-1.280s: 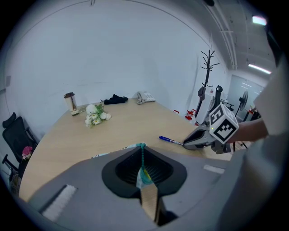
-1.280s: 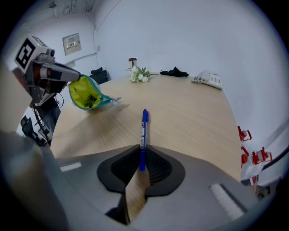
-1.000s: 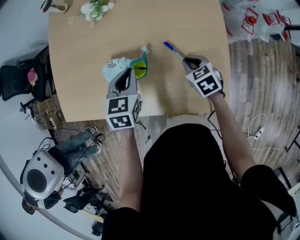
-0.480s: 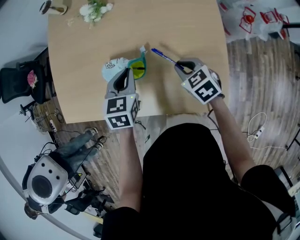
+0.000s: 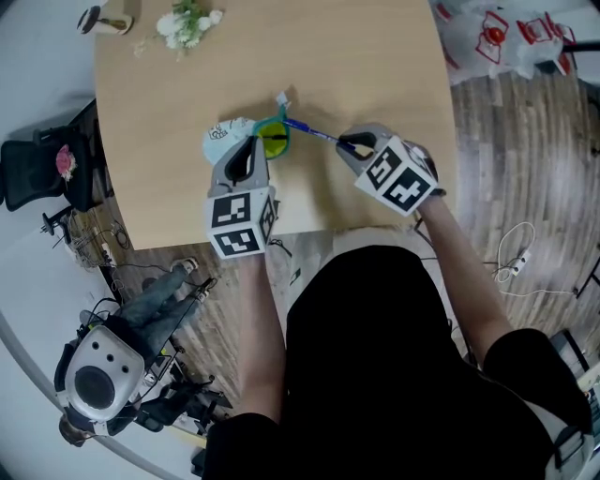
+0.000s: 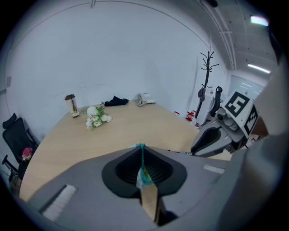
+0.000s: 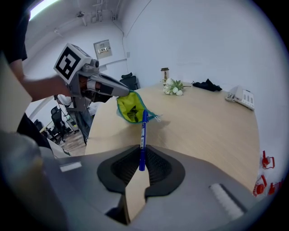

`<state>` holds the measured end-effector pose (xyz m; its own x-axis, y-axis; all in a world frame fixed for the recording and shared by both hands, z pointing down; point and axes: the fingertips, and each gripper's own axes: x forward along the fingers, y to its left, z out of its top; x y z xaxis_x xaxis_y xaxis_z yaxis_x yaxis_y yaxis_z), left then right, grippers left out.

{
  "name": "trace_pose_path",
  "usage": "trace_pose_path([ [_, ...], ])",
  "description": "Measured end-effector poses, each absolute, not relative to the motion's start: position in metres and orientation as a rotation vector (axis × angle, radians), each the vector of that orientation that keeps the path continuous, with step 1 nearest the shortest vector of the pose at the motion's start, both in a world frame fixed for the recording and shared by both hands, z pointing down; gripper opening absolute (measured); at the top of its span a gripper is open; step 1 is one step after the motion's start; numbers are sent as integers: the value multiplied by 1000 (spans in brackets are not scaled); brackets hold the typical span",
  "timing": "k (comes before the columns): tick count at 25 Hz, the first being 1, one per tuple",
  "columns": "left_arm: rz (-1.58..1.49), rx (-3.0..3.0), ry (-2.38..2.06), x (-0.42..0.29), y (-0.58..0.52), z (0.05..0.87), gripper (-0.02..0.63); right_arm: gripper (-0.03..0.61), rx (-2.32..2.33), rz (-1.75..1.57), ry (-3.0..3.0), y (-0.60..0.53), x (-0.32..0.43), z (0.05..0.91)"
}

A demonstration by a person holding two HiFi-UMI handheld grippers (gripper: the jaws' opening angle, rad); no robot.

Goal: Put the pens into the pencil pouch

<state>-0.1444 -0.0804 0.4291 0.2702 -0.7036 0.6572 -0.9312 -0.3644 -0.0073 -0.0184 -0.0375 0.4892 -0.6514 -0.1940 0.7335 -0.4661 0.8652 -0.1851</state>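
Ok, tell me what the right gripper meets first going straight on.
Likely the open pencil pouch, held by the left gripper; the blue pen in the right gripper leads. Depth unclear.

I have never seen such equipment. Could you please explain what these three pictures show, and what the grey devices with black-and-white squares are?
There is no robot here. A person holds a two-jaw hand tool, called a gripper, in each hand, and the cubes with square markers are part of those grippers. The head view comes from a camera on the person's head, looking down. The left and right gripper views come from a camera riding on each gripper, looking along its jaws.

On the wooden table are a pencil pouch with a yellow inside and, far off, a small bunch of white flowers. The left gripper is shut on the pouch's edge and holds its mouth open. The right gripper is shut on a blue pen, whose far end is at that open mouth.
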Motion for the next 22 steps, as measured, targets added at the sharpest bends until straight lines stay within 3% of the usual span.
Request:
trace_pose_path([
  [22,774,2167,-1480,-147,-65,425,15,48,265,384,-2277,-21,-88,489],
])
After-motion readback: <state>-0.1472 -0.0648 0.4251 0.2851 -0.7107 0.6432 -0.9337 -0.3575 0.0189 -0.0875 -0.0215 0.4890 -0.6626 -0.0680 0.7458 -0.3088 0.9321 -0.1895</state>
